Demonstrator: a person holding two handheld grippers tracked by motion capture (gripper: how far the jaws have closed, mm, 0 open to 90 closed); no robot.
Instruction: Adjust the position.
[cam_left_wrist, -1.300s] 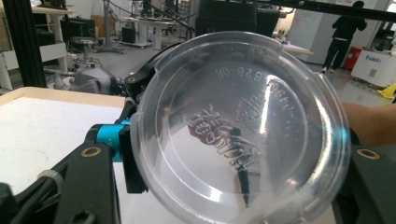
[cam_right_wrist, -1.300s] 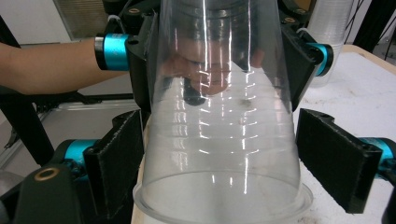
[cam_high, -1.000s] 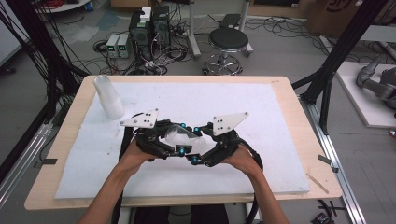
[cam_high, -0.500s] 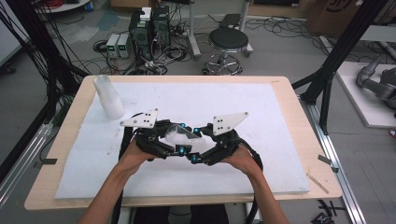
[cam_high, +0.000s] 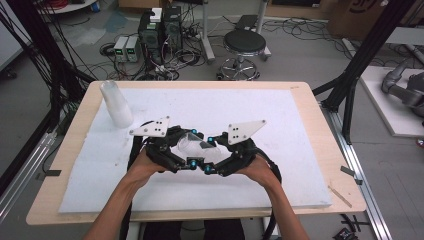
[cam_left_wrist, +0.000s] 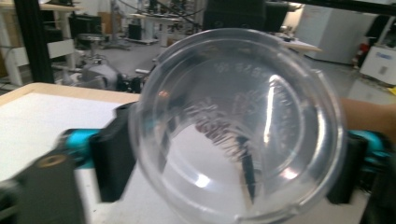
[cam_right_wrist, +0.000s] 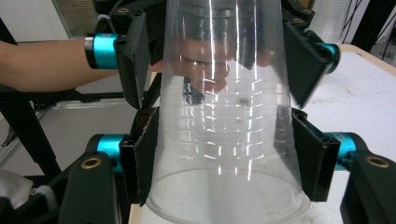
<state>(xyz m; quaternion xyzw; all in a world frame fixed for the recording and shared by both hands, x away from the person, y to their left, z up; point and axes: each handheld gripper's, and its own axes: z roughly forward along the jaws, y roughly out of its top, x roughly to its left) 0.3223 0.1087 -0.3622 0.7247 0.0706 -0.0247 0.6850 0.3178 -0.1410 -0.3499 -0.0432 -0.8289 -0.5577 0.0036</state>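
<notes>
A clear plastic cup (cam_high: 192, 142) lies on its side above the middle of the white mat (cam_high: 280, 125), held between both grippers. My left gripper (cam_high: 185, 151) is shut on its narrow base end. My right gripper (cam_high: 211, 154) is shut on its wide rim end. In the left gripper view the cup's round base (cam_left_wrist: 238, 130) faces the camera, with black jaws pressed on either side. In the right gripper view the cup (cam_right_wrist: 224, 140) runs away from the camera. The right gripper (cam_right_wrist: 226, 158) clamps it near the rim, and the left gripper (cam_right_wrist: 219, 51) clamps it farther up.
A stack of clear cups (cam_high: 116, 104) stands at the mat's back left corner. The mat covers most of the wooden table (cam_high: 322, 120). A stool (cam_high: 245, 45), computer boxes (cam_high: 160, 30) and cables are on the floor beyond the far edge.
</notes>
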